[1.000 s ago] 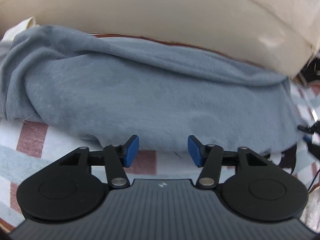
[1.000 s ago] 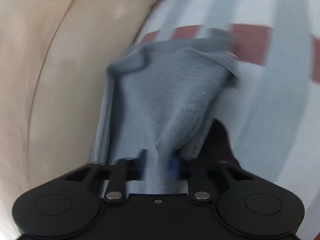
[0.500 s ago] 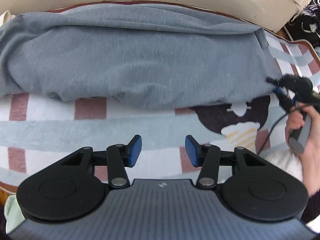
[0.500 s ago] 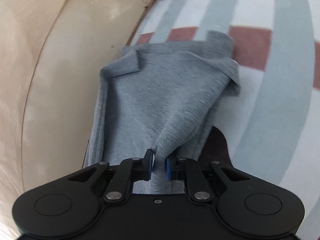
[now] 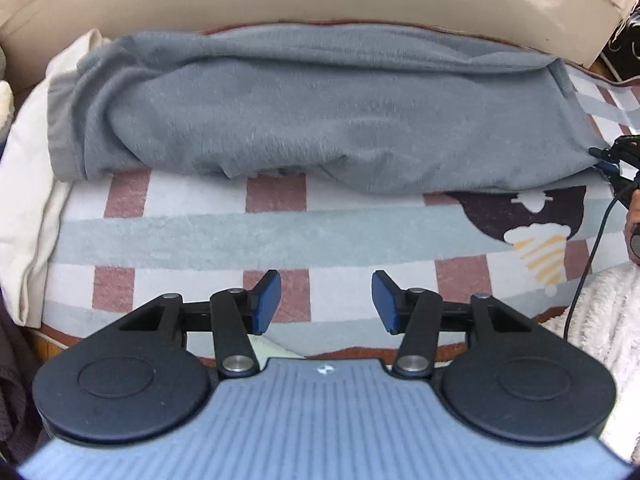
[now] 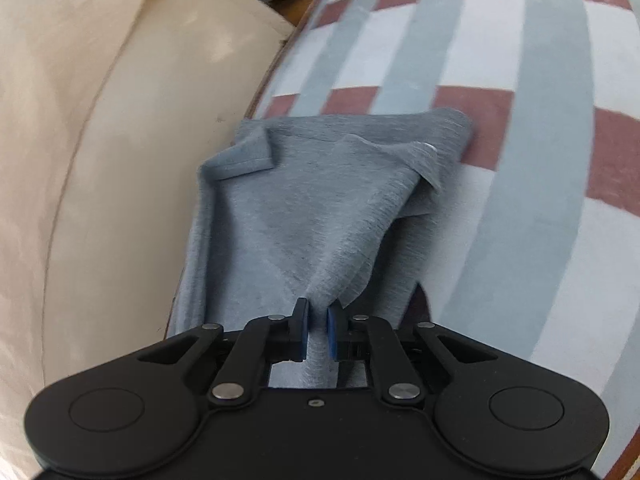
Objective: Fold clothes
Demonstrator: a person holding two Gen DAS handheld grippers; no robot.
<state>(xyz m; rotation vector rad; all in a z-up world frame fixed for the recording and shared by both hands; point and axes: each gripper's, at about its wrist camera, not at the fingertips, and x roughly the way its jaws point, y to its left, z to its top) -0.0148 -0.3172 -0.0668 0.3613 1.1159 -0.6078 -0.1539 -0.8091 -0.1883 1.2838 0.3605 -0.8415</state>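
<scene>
left gripper (image 5: 326,302): tilted down, fingers apart, empty | right gripper (image 6: 317,330): fingers just closing, pinching grey garment (image 6: 312,208)

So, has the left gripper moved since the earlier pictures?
Yes. The left gripper has backed away from the grey garment; more checked rug now shows between them.

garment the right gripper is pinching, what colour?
Plain grey-blue garment, no print; clearest in the right wrist view.

Garment (image 5: 320,120): grey cloth, matt, soft knit.
Rug (image 5: 280,232): short-pile, matt, checked.
Sofa (image 6: 100,160): cream, smooth, faint sheen, probably leather.
Left gripper (image 5: 326,302): matt black plastic, blue pads.
</scene>
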